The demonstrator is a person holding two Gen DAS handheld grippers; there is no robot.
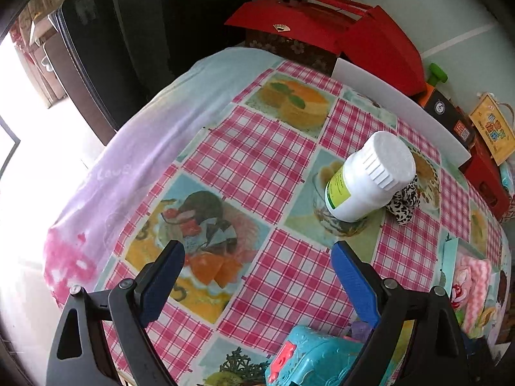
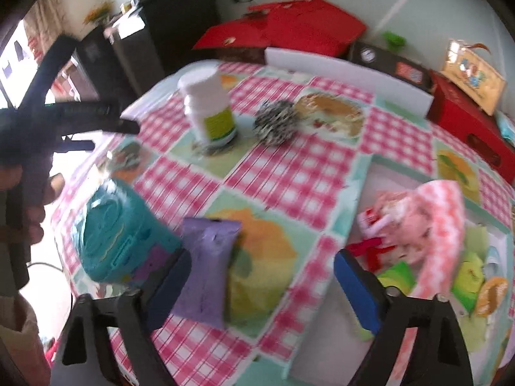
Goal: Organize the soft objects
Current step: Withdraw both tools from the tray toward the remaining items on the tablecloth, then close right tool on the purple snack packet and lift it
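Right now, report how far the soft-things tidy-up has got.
Done: a pink plush toy and other soft bits already lie in the white tray. In hand: nothing; the left gripper and right gripper are both open and empty. Left: the spotted soft toy beside the white bottle and the purple packet are on the tablecloth.

A black-and-white spotted soft toy [image 2: 274, 125] lies beside the bottle; pink plush [image 2: 415, 225] fills the tray.

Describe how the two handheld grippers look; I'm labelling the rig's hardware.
Both match: the left gripper and right gripper each have two black angular plastic arms with triangular cut-outs and silver screws, ending in blue ribbed fingers. No cables or markings show on them.
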